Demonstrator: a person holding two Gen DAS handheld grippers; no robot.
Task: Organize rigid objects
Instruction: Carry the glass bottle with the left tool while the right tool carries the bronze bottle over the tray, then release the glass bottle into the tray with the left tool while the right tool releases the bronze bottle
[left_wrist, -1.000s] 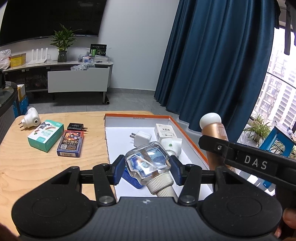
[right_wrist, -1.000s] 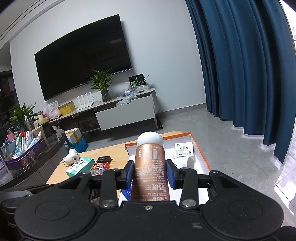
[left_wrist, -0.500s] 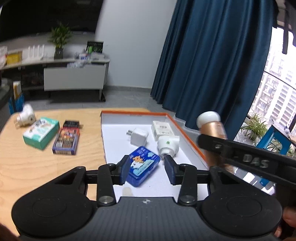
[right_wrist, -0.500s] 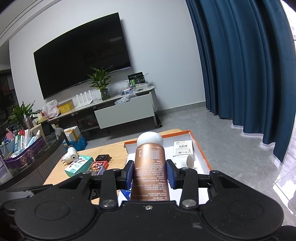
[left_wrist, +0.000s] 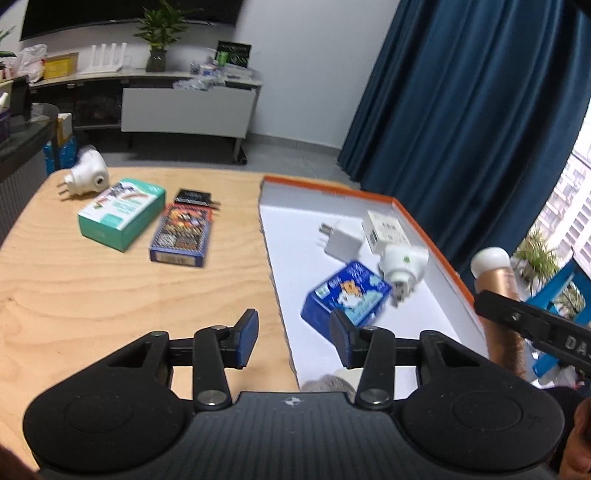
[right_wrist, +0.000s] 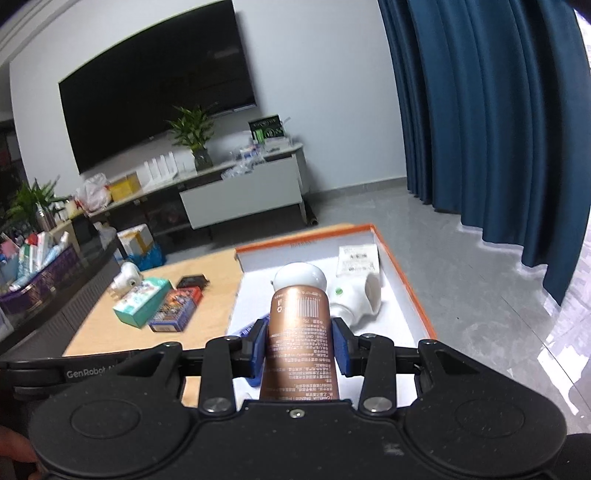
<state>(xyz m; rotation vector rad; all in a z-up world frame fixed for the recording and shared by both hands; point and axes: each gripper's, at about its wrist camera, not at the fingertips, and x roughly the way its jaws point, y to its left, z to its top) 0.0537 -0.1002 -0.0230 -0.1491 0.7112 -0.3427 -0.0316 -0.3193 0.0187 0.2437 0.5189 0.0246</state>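
On the wooden table (left_wrist: 92, 295), from the left: a white plug-in device (left_wrist: 86, 178), a green box (left_wrist: 122, 213), a dark printed box (left_wrist: 183, 235) and a small black item (left_wrist: 194, 195). The left gripper (left_wrist: 291, 341) stands with nothing between its 2 blue pads, at its narrowest setting, over the tray's left edge. The orange-rimmed tray (left_wrist: 424, 225) holds a white charger (left_wrist: 343, 242), a white box (left_wrist: 386, 229), a white plug unit (left_wrist: 402, 263) and a blue case (left_wrist: 347, 295). The right gripper (right_wrist: 300, 345) pinches a copper bottle (right_wrist: 300, 332) with a white cap above the tray.
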